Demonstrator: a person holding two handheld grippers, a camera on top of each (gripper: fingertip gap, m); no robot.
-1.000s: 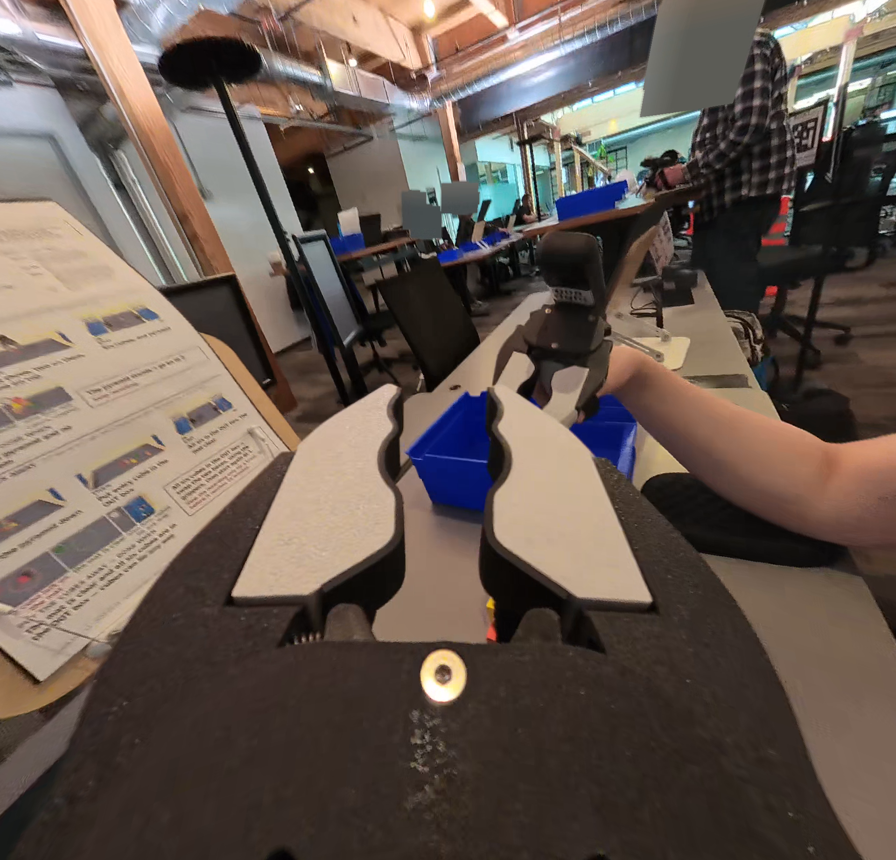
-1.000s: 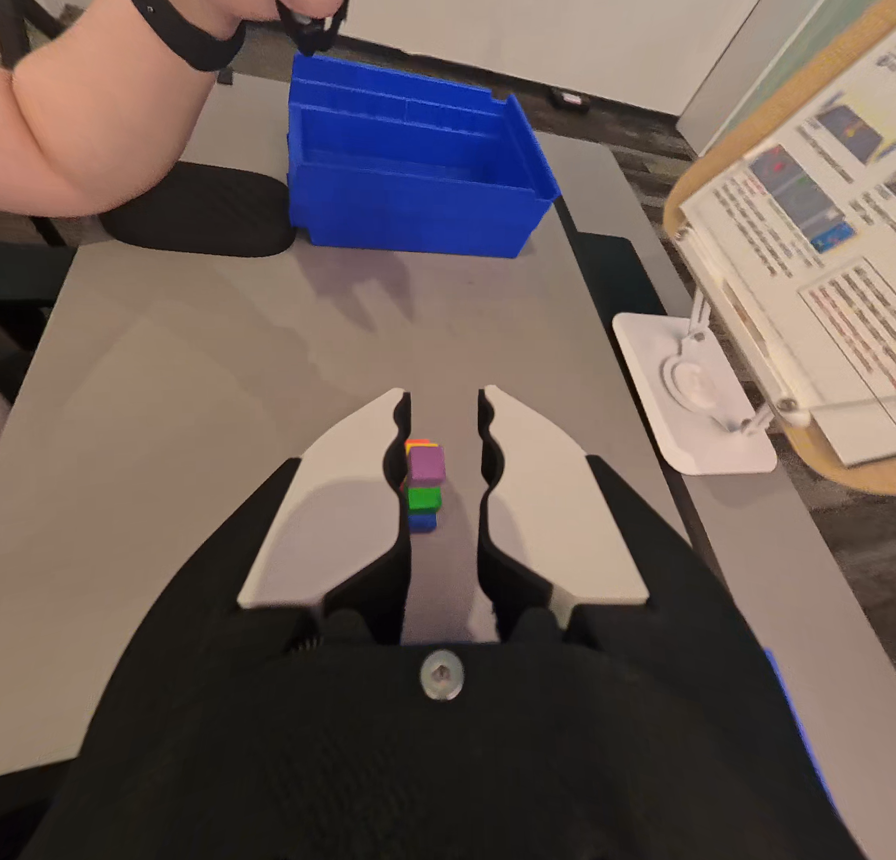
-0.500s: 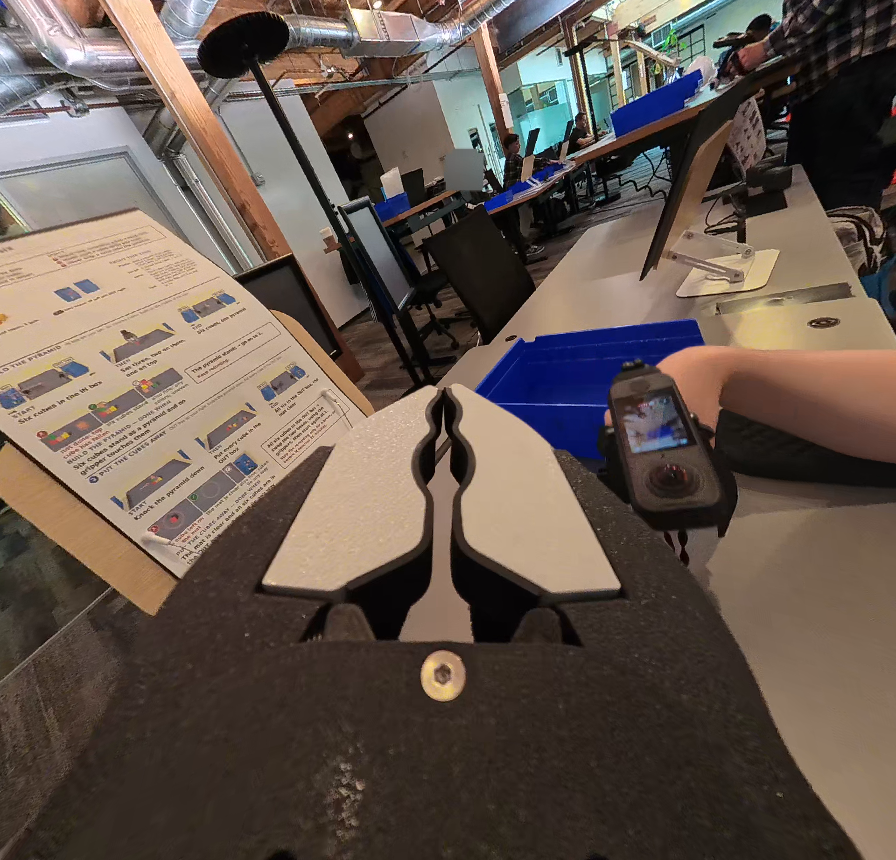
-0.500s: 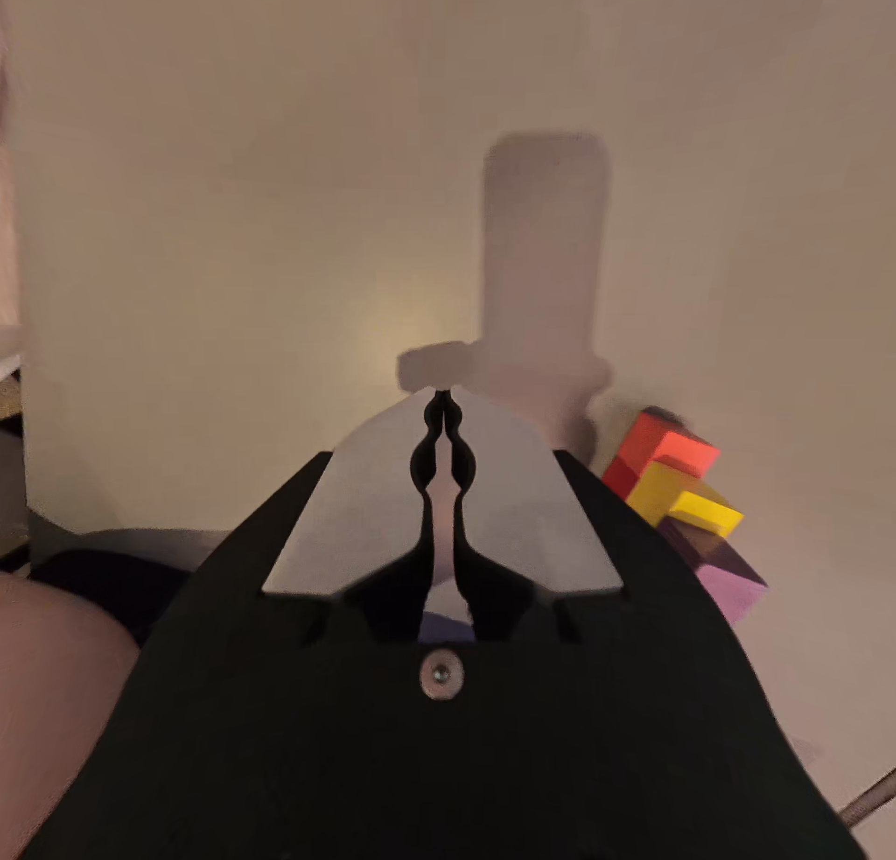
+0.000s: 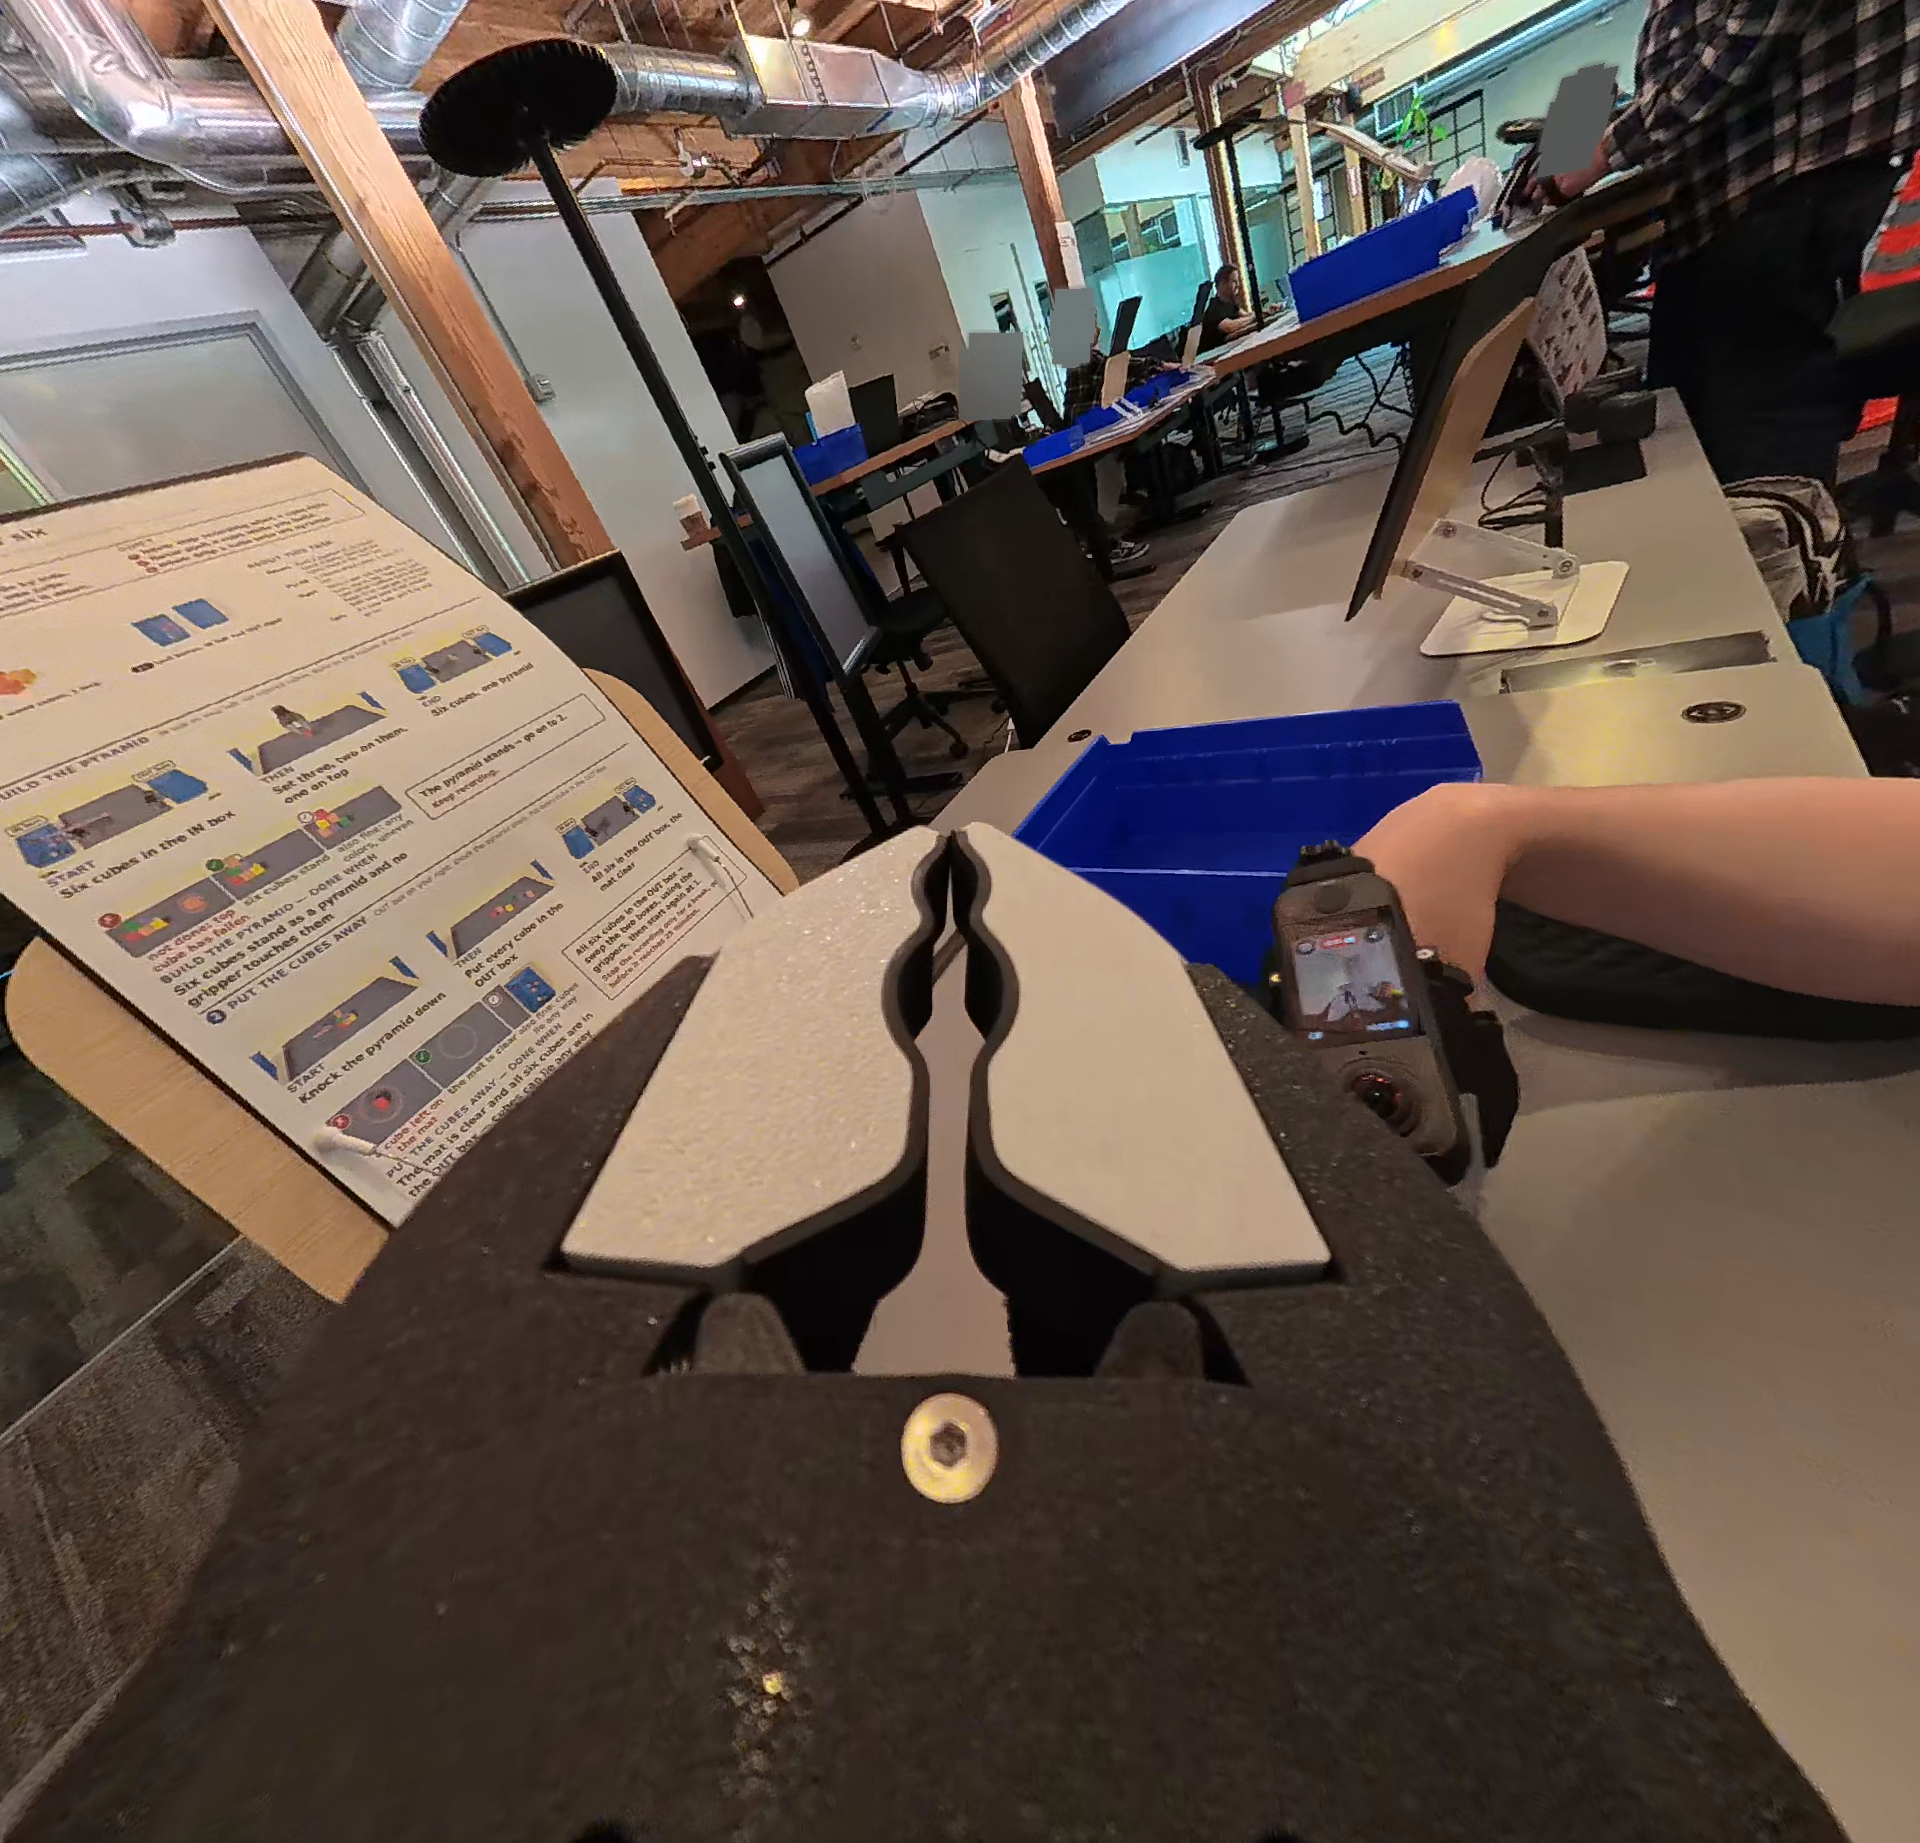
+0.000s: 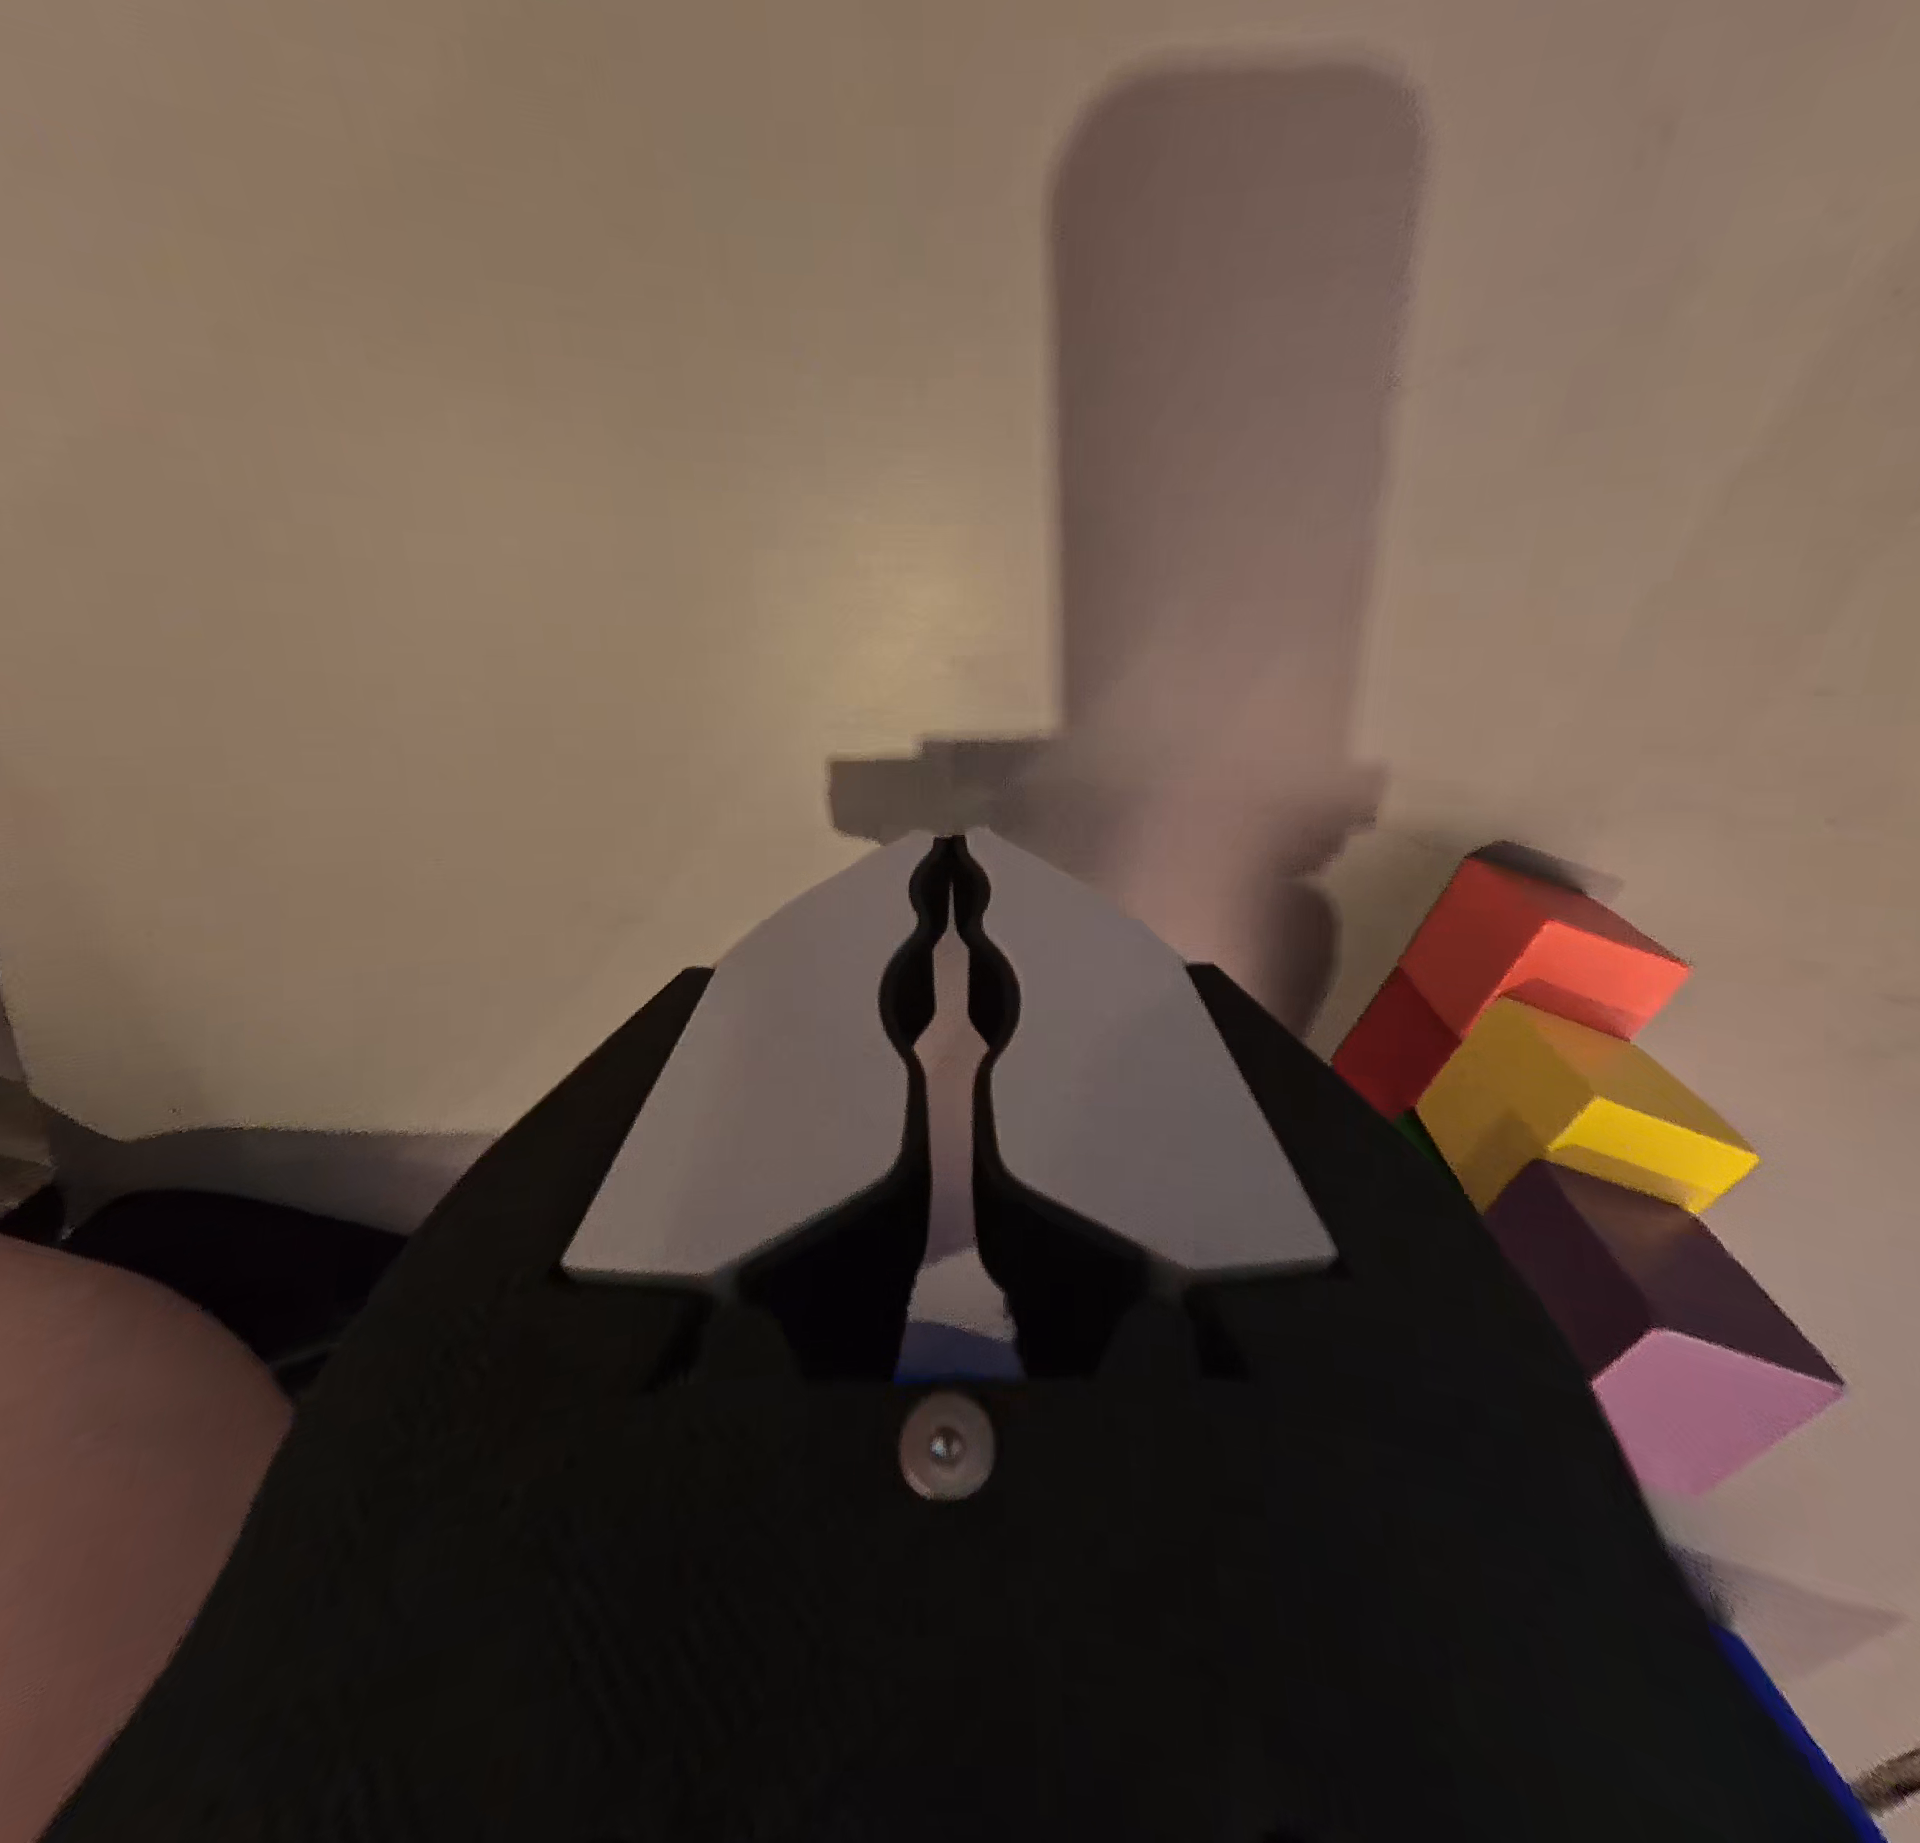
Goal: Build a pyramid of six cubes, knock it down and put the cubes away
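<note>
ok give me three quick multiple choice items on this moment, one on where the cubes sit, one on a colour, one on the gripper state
1. In the right wrist view, where are the cubes relative to the right gripper?
A. to its right side
B. between its fingers
C. far ahead of its tips

2. What colour is the bin on the table?
A. red
B. blue
C. white

3. How does the left gripper stand?
A. wide open
B. shut on a cube
C. shut, holding nothing

Answers:
1 A: the orange cube, yellow cube and purple cube line up by its right edge.
2 B: its walls are plain blue.
3 C: the fingertips meet with nothing between them.
</note>
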